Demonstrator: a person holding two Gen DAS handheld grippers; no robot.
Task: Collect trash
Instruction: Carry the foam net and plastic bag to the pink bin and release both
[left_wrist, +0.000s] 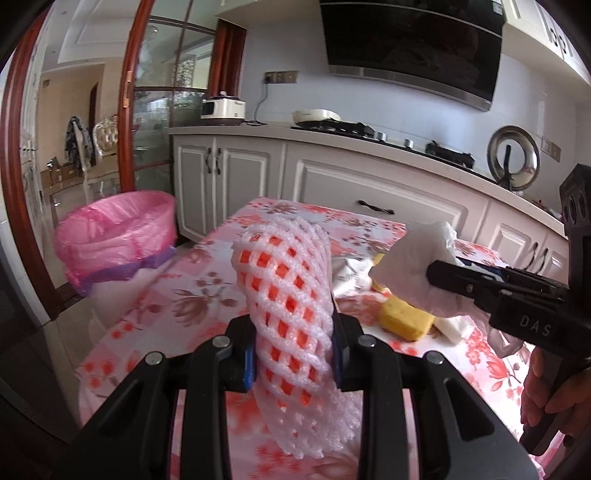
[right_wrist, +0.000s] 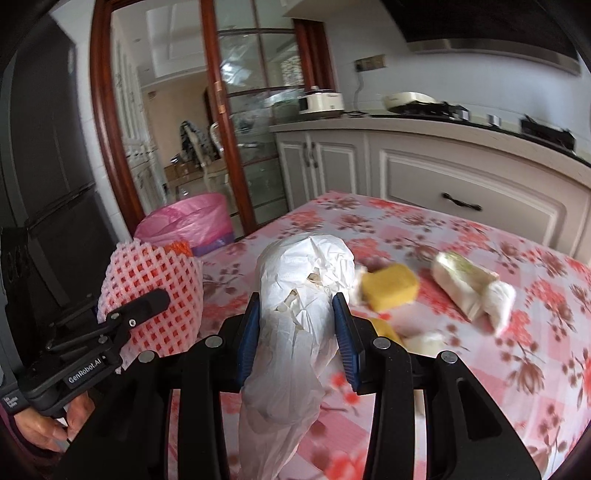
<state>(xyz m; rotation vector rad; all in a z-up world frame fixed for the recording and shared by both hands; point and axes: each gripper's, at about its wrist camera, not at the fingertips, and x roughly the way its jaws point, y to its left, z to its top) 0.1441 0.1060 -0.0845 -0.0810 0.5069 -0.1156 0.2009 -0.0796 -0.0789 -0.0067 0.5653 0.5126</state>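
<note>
Pinched between the blue pads of the left gripper, a white foam fruit net with orange showing through its mesh is being held upright above the floral tablecloth. From the right wrist view, a crumpled white paper wad in thin plastic is being squeezed between the closed fingers of the right gripper, its loose end being left to hang toward the camera.

Lettering is being shown on both tools: "DAS" is being read on the right gripper's body in the left view, and "GenRobot.AI" on the left gripper's arm in the right view; smaller print below it is too fine to be read.

On the cloth beyond the grippers, a yellow sponge is being seen lying just beside a rolled white wrapper, which is blurred. A bin lined with a pink bag is being seen standing on the floor off the table's far left corner, well apart from both held items. Behind the table, white cabinets are being seen carrying a counter with a white cooker, a pan on the hob and a round steel lid propped upright. A dark range hood is being seen overhead.
</note>
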